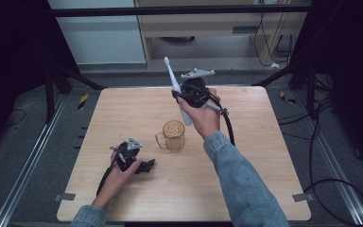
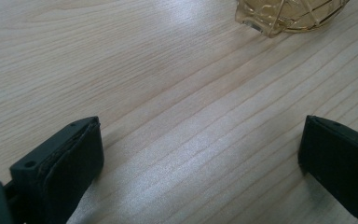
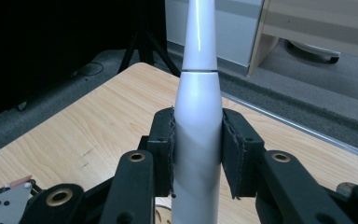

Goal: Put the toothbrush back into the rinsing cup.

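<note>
Overhead, the right tool (image 1: pixel 185 94) was clamped on the white electric toothbrush (image 1: pixel 176 87), held in the air above the far half of the bench (image 1: pixel 264 156), brush head pointing up and away. Just below it stood an amber glass mug (image 1: pixel 172 135), upright on the wood. The left tool (image 1: pixel 144 166) rested near the front left, jaws wide apart with nothing between them.

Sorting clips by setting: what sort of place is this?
Probably a lab recording rig: a bare wooden table on metal floor rails, black stand legs, and loose cables around it.
</note>
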Motion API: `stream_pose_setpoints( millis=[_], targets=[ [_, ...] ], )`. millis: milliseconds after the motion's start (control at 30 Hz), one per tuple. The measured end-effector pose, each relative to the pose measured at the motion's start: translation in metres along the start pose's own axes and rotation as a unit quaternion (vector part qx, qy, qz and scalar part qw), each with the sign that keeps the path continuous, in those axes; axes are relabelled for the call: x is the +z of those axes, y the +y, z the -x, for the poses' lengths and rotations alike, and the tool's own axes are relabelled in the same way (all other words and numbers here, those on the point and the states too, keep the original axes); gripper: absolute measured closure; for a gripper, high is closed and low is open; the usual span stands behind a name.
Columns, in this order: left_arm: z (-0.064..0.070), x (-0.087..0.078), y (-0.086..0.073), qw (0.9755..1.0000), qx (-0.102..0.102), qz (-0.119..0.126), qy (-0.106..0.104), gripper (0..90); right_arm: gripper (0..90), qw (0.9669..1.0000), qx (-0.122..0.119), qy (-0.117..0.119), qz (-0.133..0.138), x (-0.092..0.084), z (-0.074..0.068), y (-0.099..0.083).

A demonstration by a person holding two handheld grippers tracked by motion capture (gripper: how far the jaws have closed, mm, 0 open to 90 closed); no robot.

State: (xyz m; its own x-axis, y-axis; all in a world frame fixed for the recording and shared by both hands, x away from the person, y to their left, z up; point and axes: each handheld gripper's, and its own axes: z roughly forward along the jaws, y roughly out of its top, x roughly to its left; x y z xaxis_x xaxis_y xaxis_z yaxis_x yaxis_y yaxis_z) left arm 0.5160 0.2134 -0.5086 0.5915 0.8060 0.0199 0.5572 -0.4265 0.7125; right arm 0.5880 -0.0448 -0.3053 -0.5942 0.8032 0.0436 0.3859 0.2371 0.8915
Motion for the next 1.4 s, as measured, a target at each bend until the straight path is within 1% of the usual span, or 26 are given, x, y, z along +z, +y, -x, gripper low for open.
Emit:
stream_pose_setpoints(
  millis=[667, 833, 900, 933, 1000, 1133, 1400],
  targets=[
    [0.000, 0.000, 0.000, 1.0000, 0.001, 0.000, -0.001, 0.0, 67.0, 0.9999, -0.011, 0.007, -0.006, 0.014, -0.013, 0.000],
    [0.000, 0.000, 0.000, 1.0000, 0.001, 0.000, -0.001, 0.0, 66.9, 0.9999, -0.011, 0.005, -0.004, 0.018, -0.018, -0.006],
    [0.000, 0.000, 0.000, 1.0000, 0.001, 0.000, -0.002, 0.0, 67.0, 0.9999, -0.010, 0.007, -0.004, 0.019, -0.020, -0.006],
    [0.000, 0.000, 0.000, 1.0000, 0.001, 0.000, -0.001, 0.0, 66.9, 0.9999, -0.014, 0.006, -0.003, 0.020, -0.021, -0.007],
    [0.000, 0.000, 0.000, 1.0000, 0.001, 0.000, -0.001, 0.0, 67.0, 0.9999, -0.012, 0.008, -0.003, 0.021, -0.022, -0.008],
    [0.000, 0.000, 0.000, 1.0000, 0.001, 0.000, -0.001, 0.0, 67.0, 0.9998, -0.018, 0.012, -0.004, 0.025, -0.025, -0.009],
    [0.000, 0.000, 0.000, 1.0000, 0.002, 0.000, -0.002, 0.0, 66.9, 0.9998, -0.011, 0.016, -0.005, 0.031, -0.026, -0.016]
  ],
)
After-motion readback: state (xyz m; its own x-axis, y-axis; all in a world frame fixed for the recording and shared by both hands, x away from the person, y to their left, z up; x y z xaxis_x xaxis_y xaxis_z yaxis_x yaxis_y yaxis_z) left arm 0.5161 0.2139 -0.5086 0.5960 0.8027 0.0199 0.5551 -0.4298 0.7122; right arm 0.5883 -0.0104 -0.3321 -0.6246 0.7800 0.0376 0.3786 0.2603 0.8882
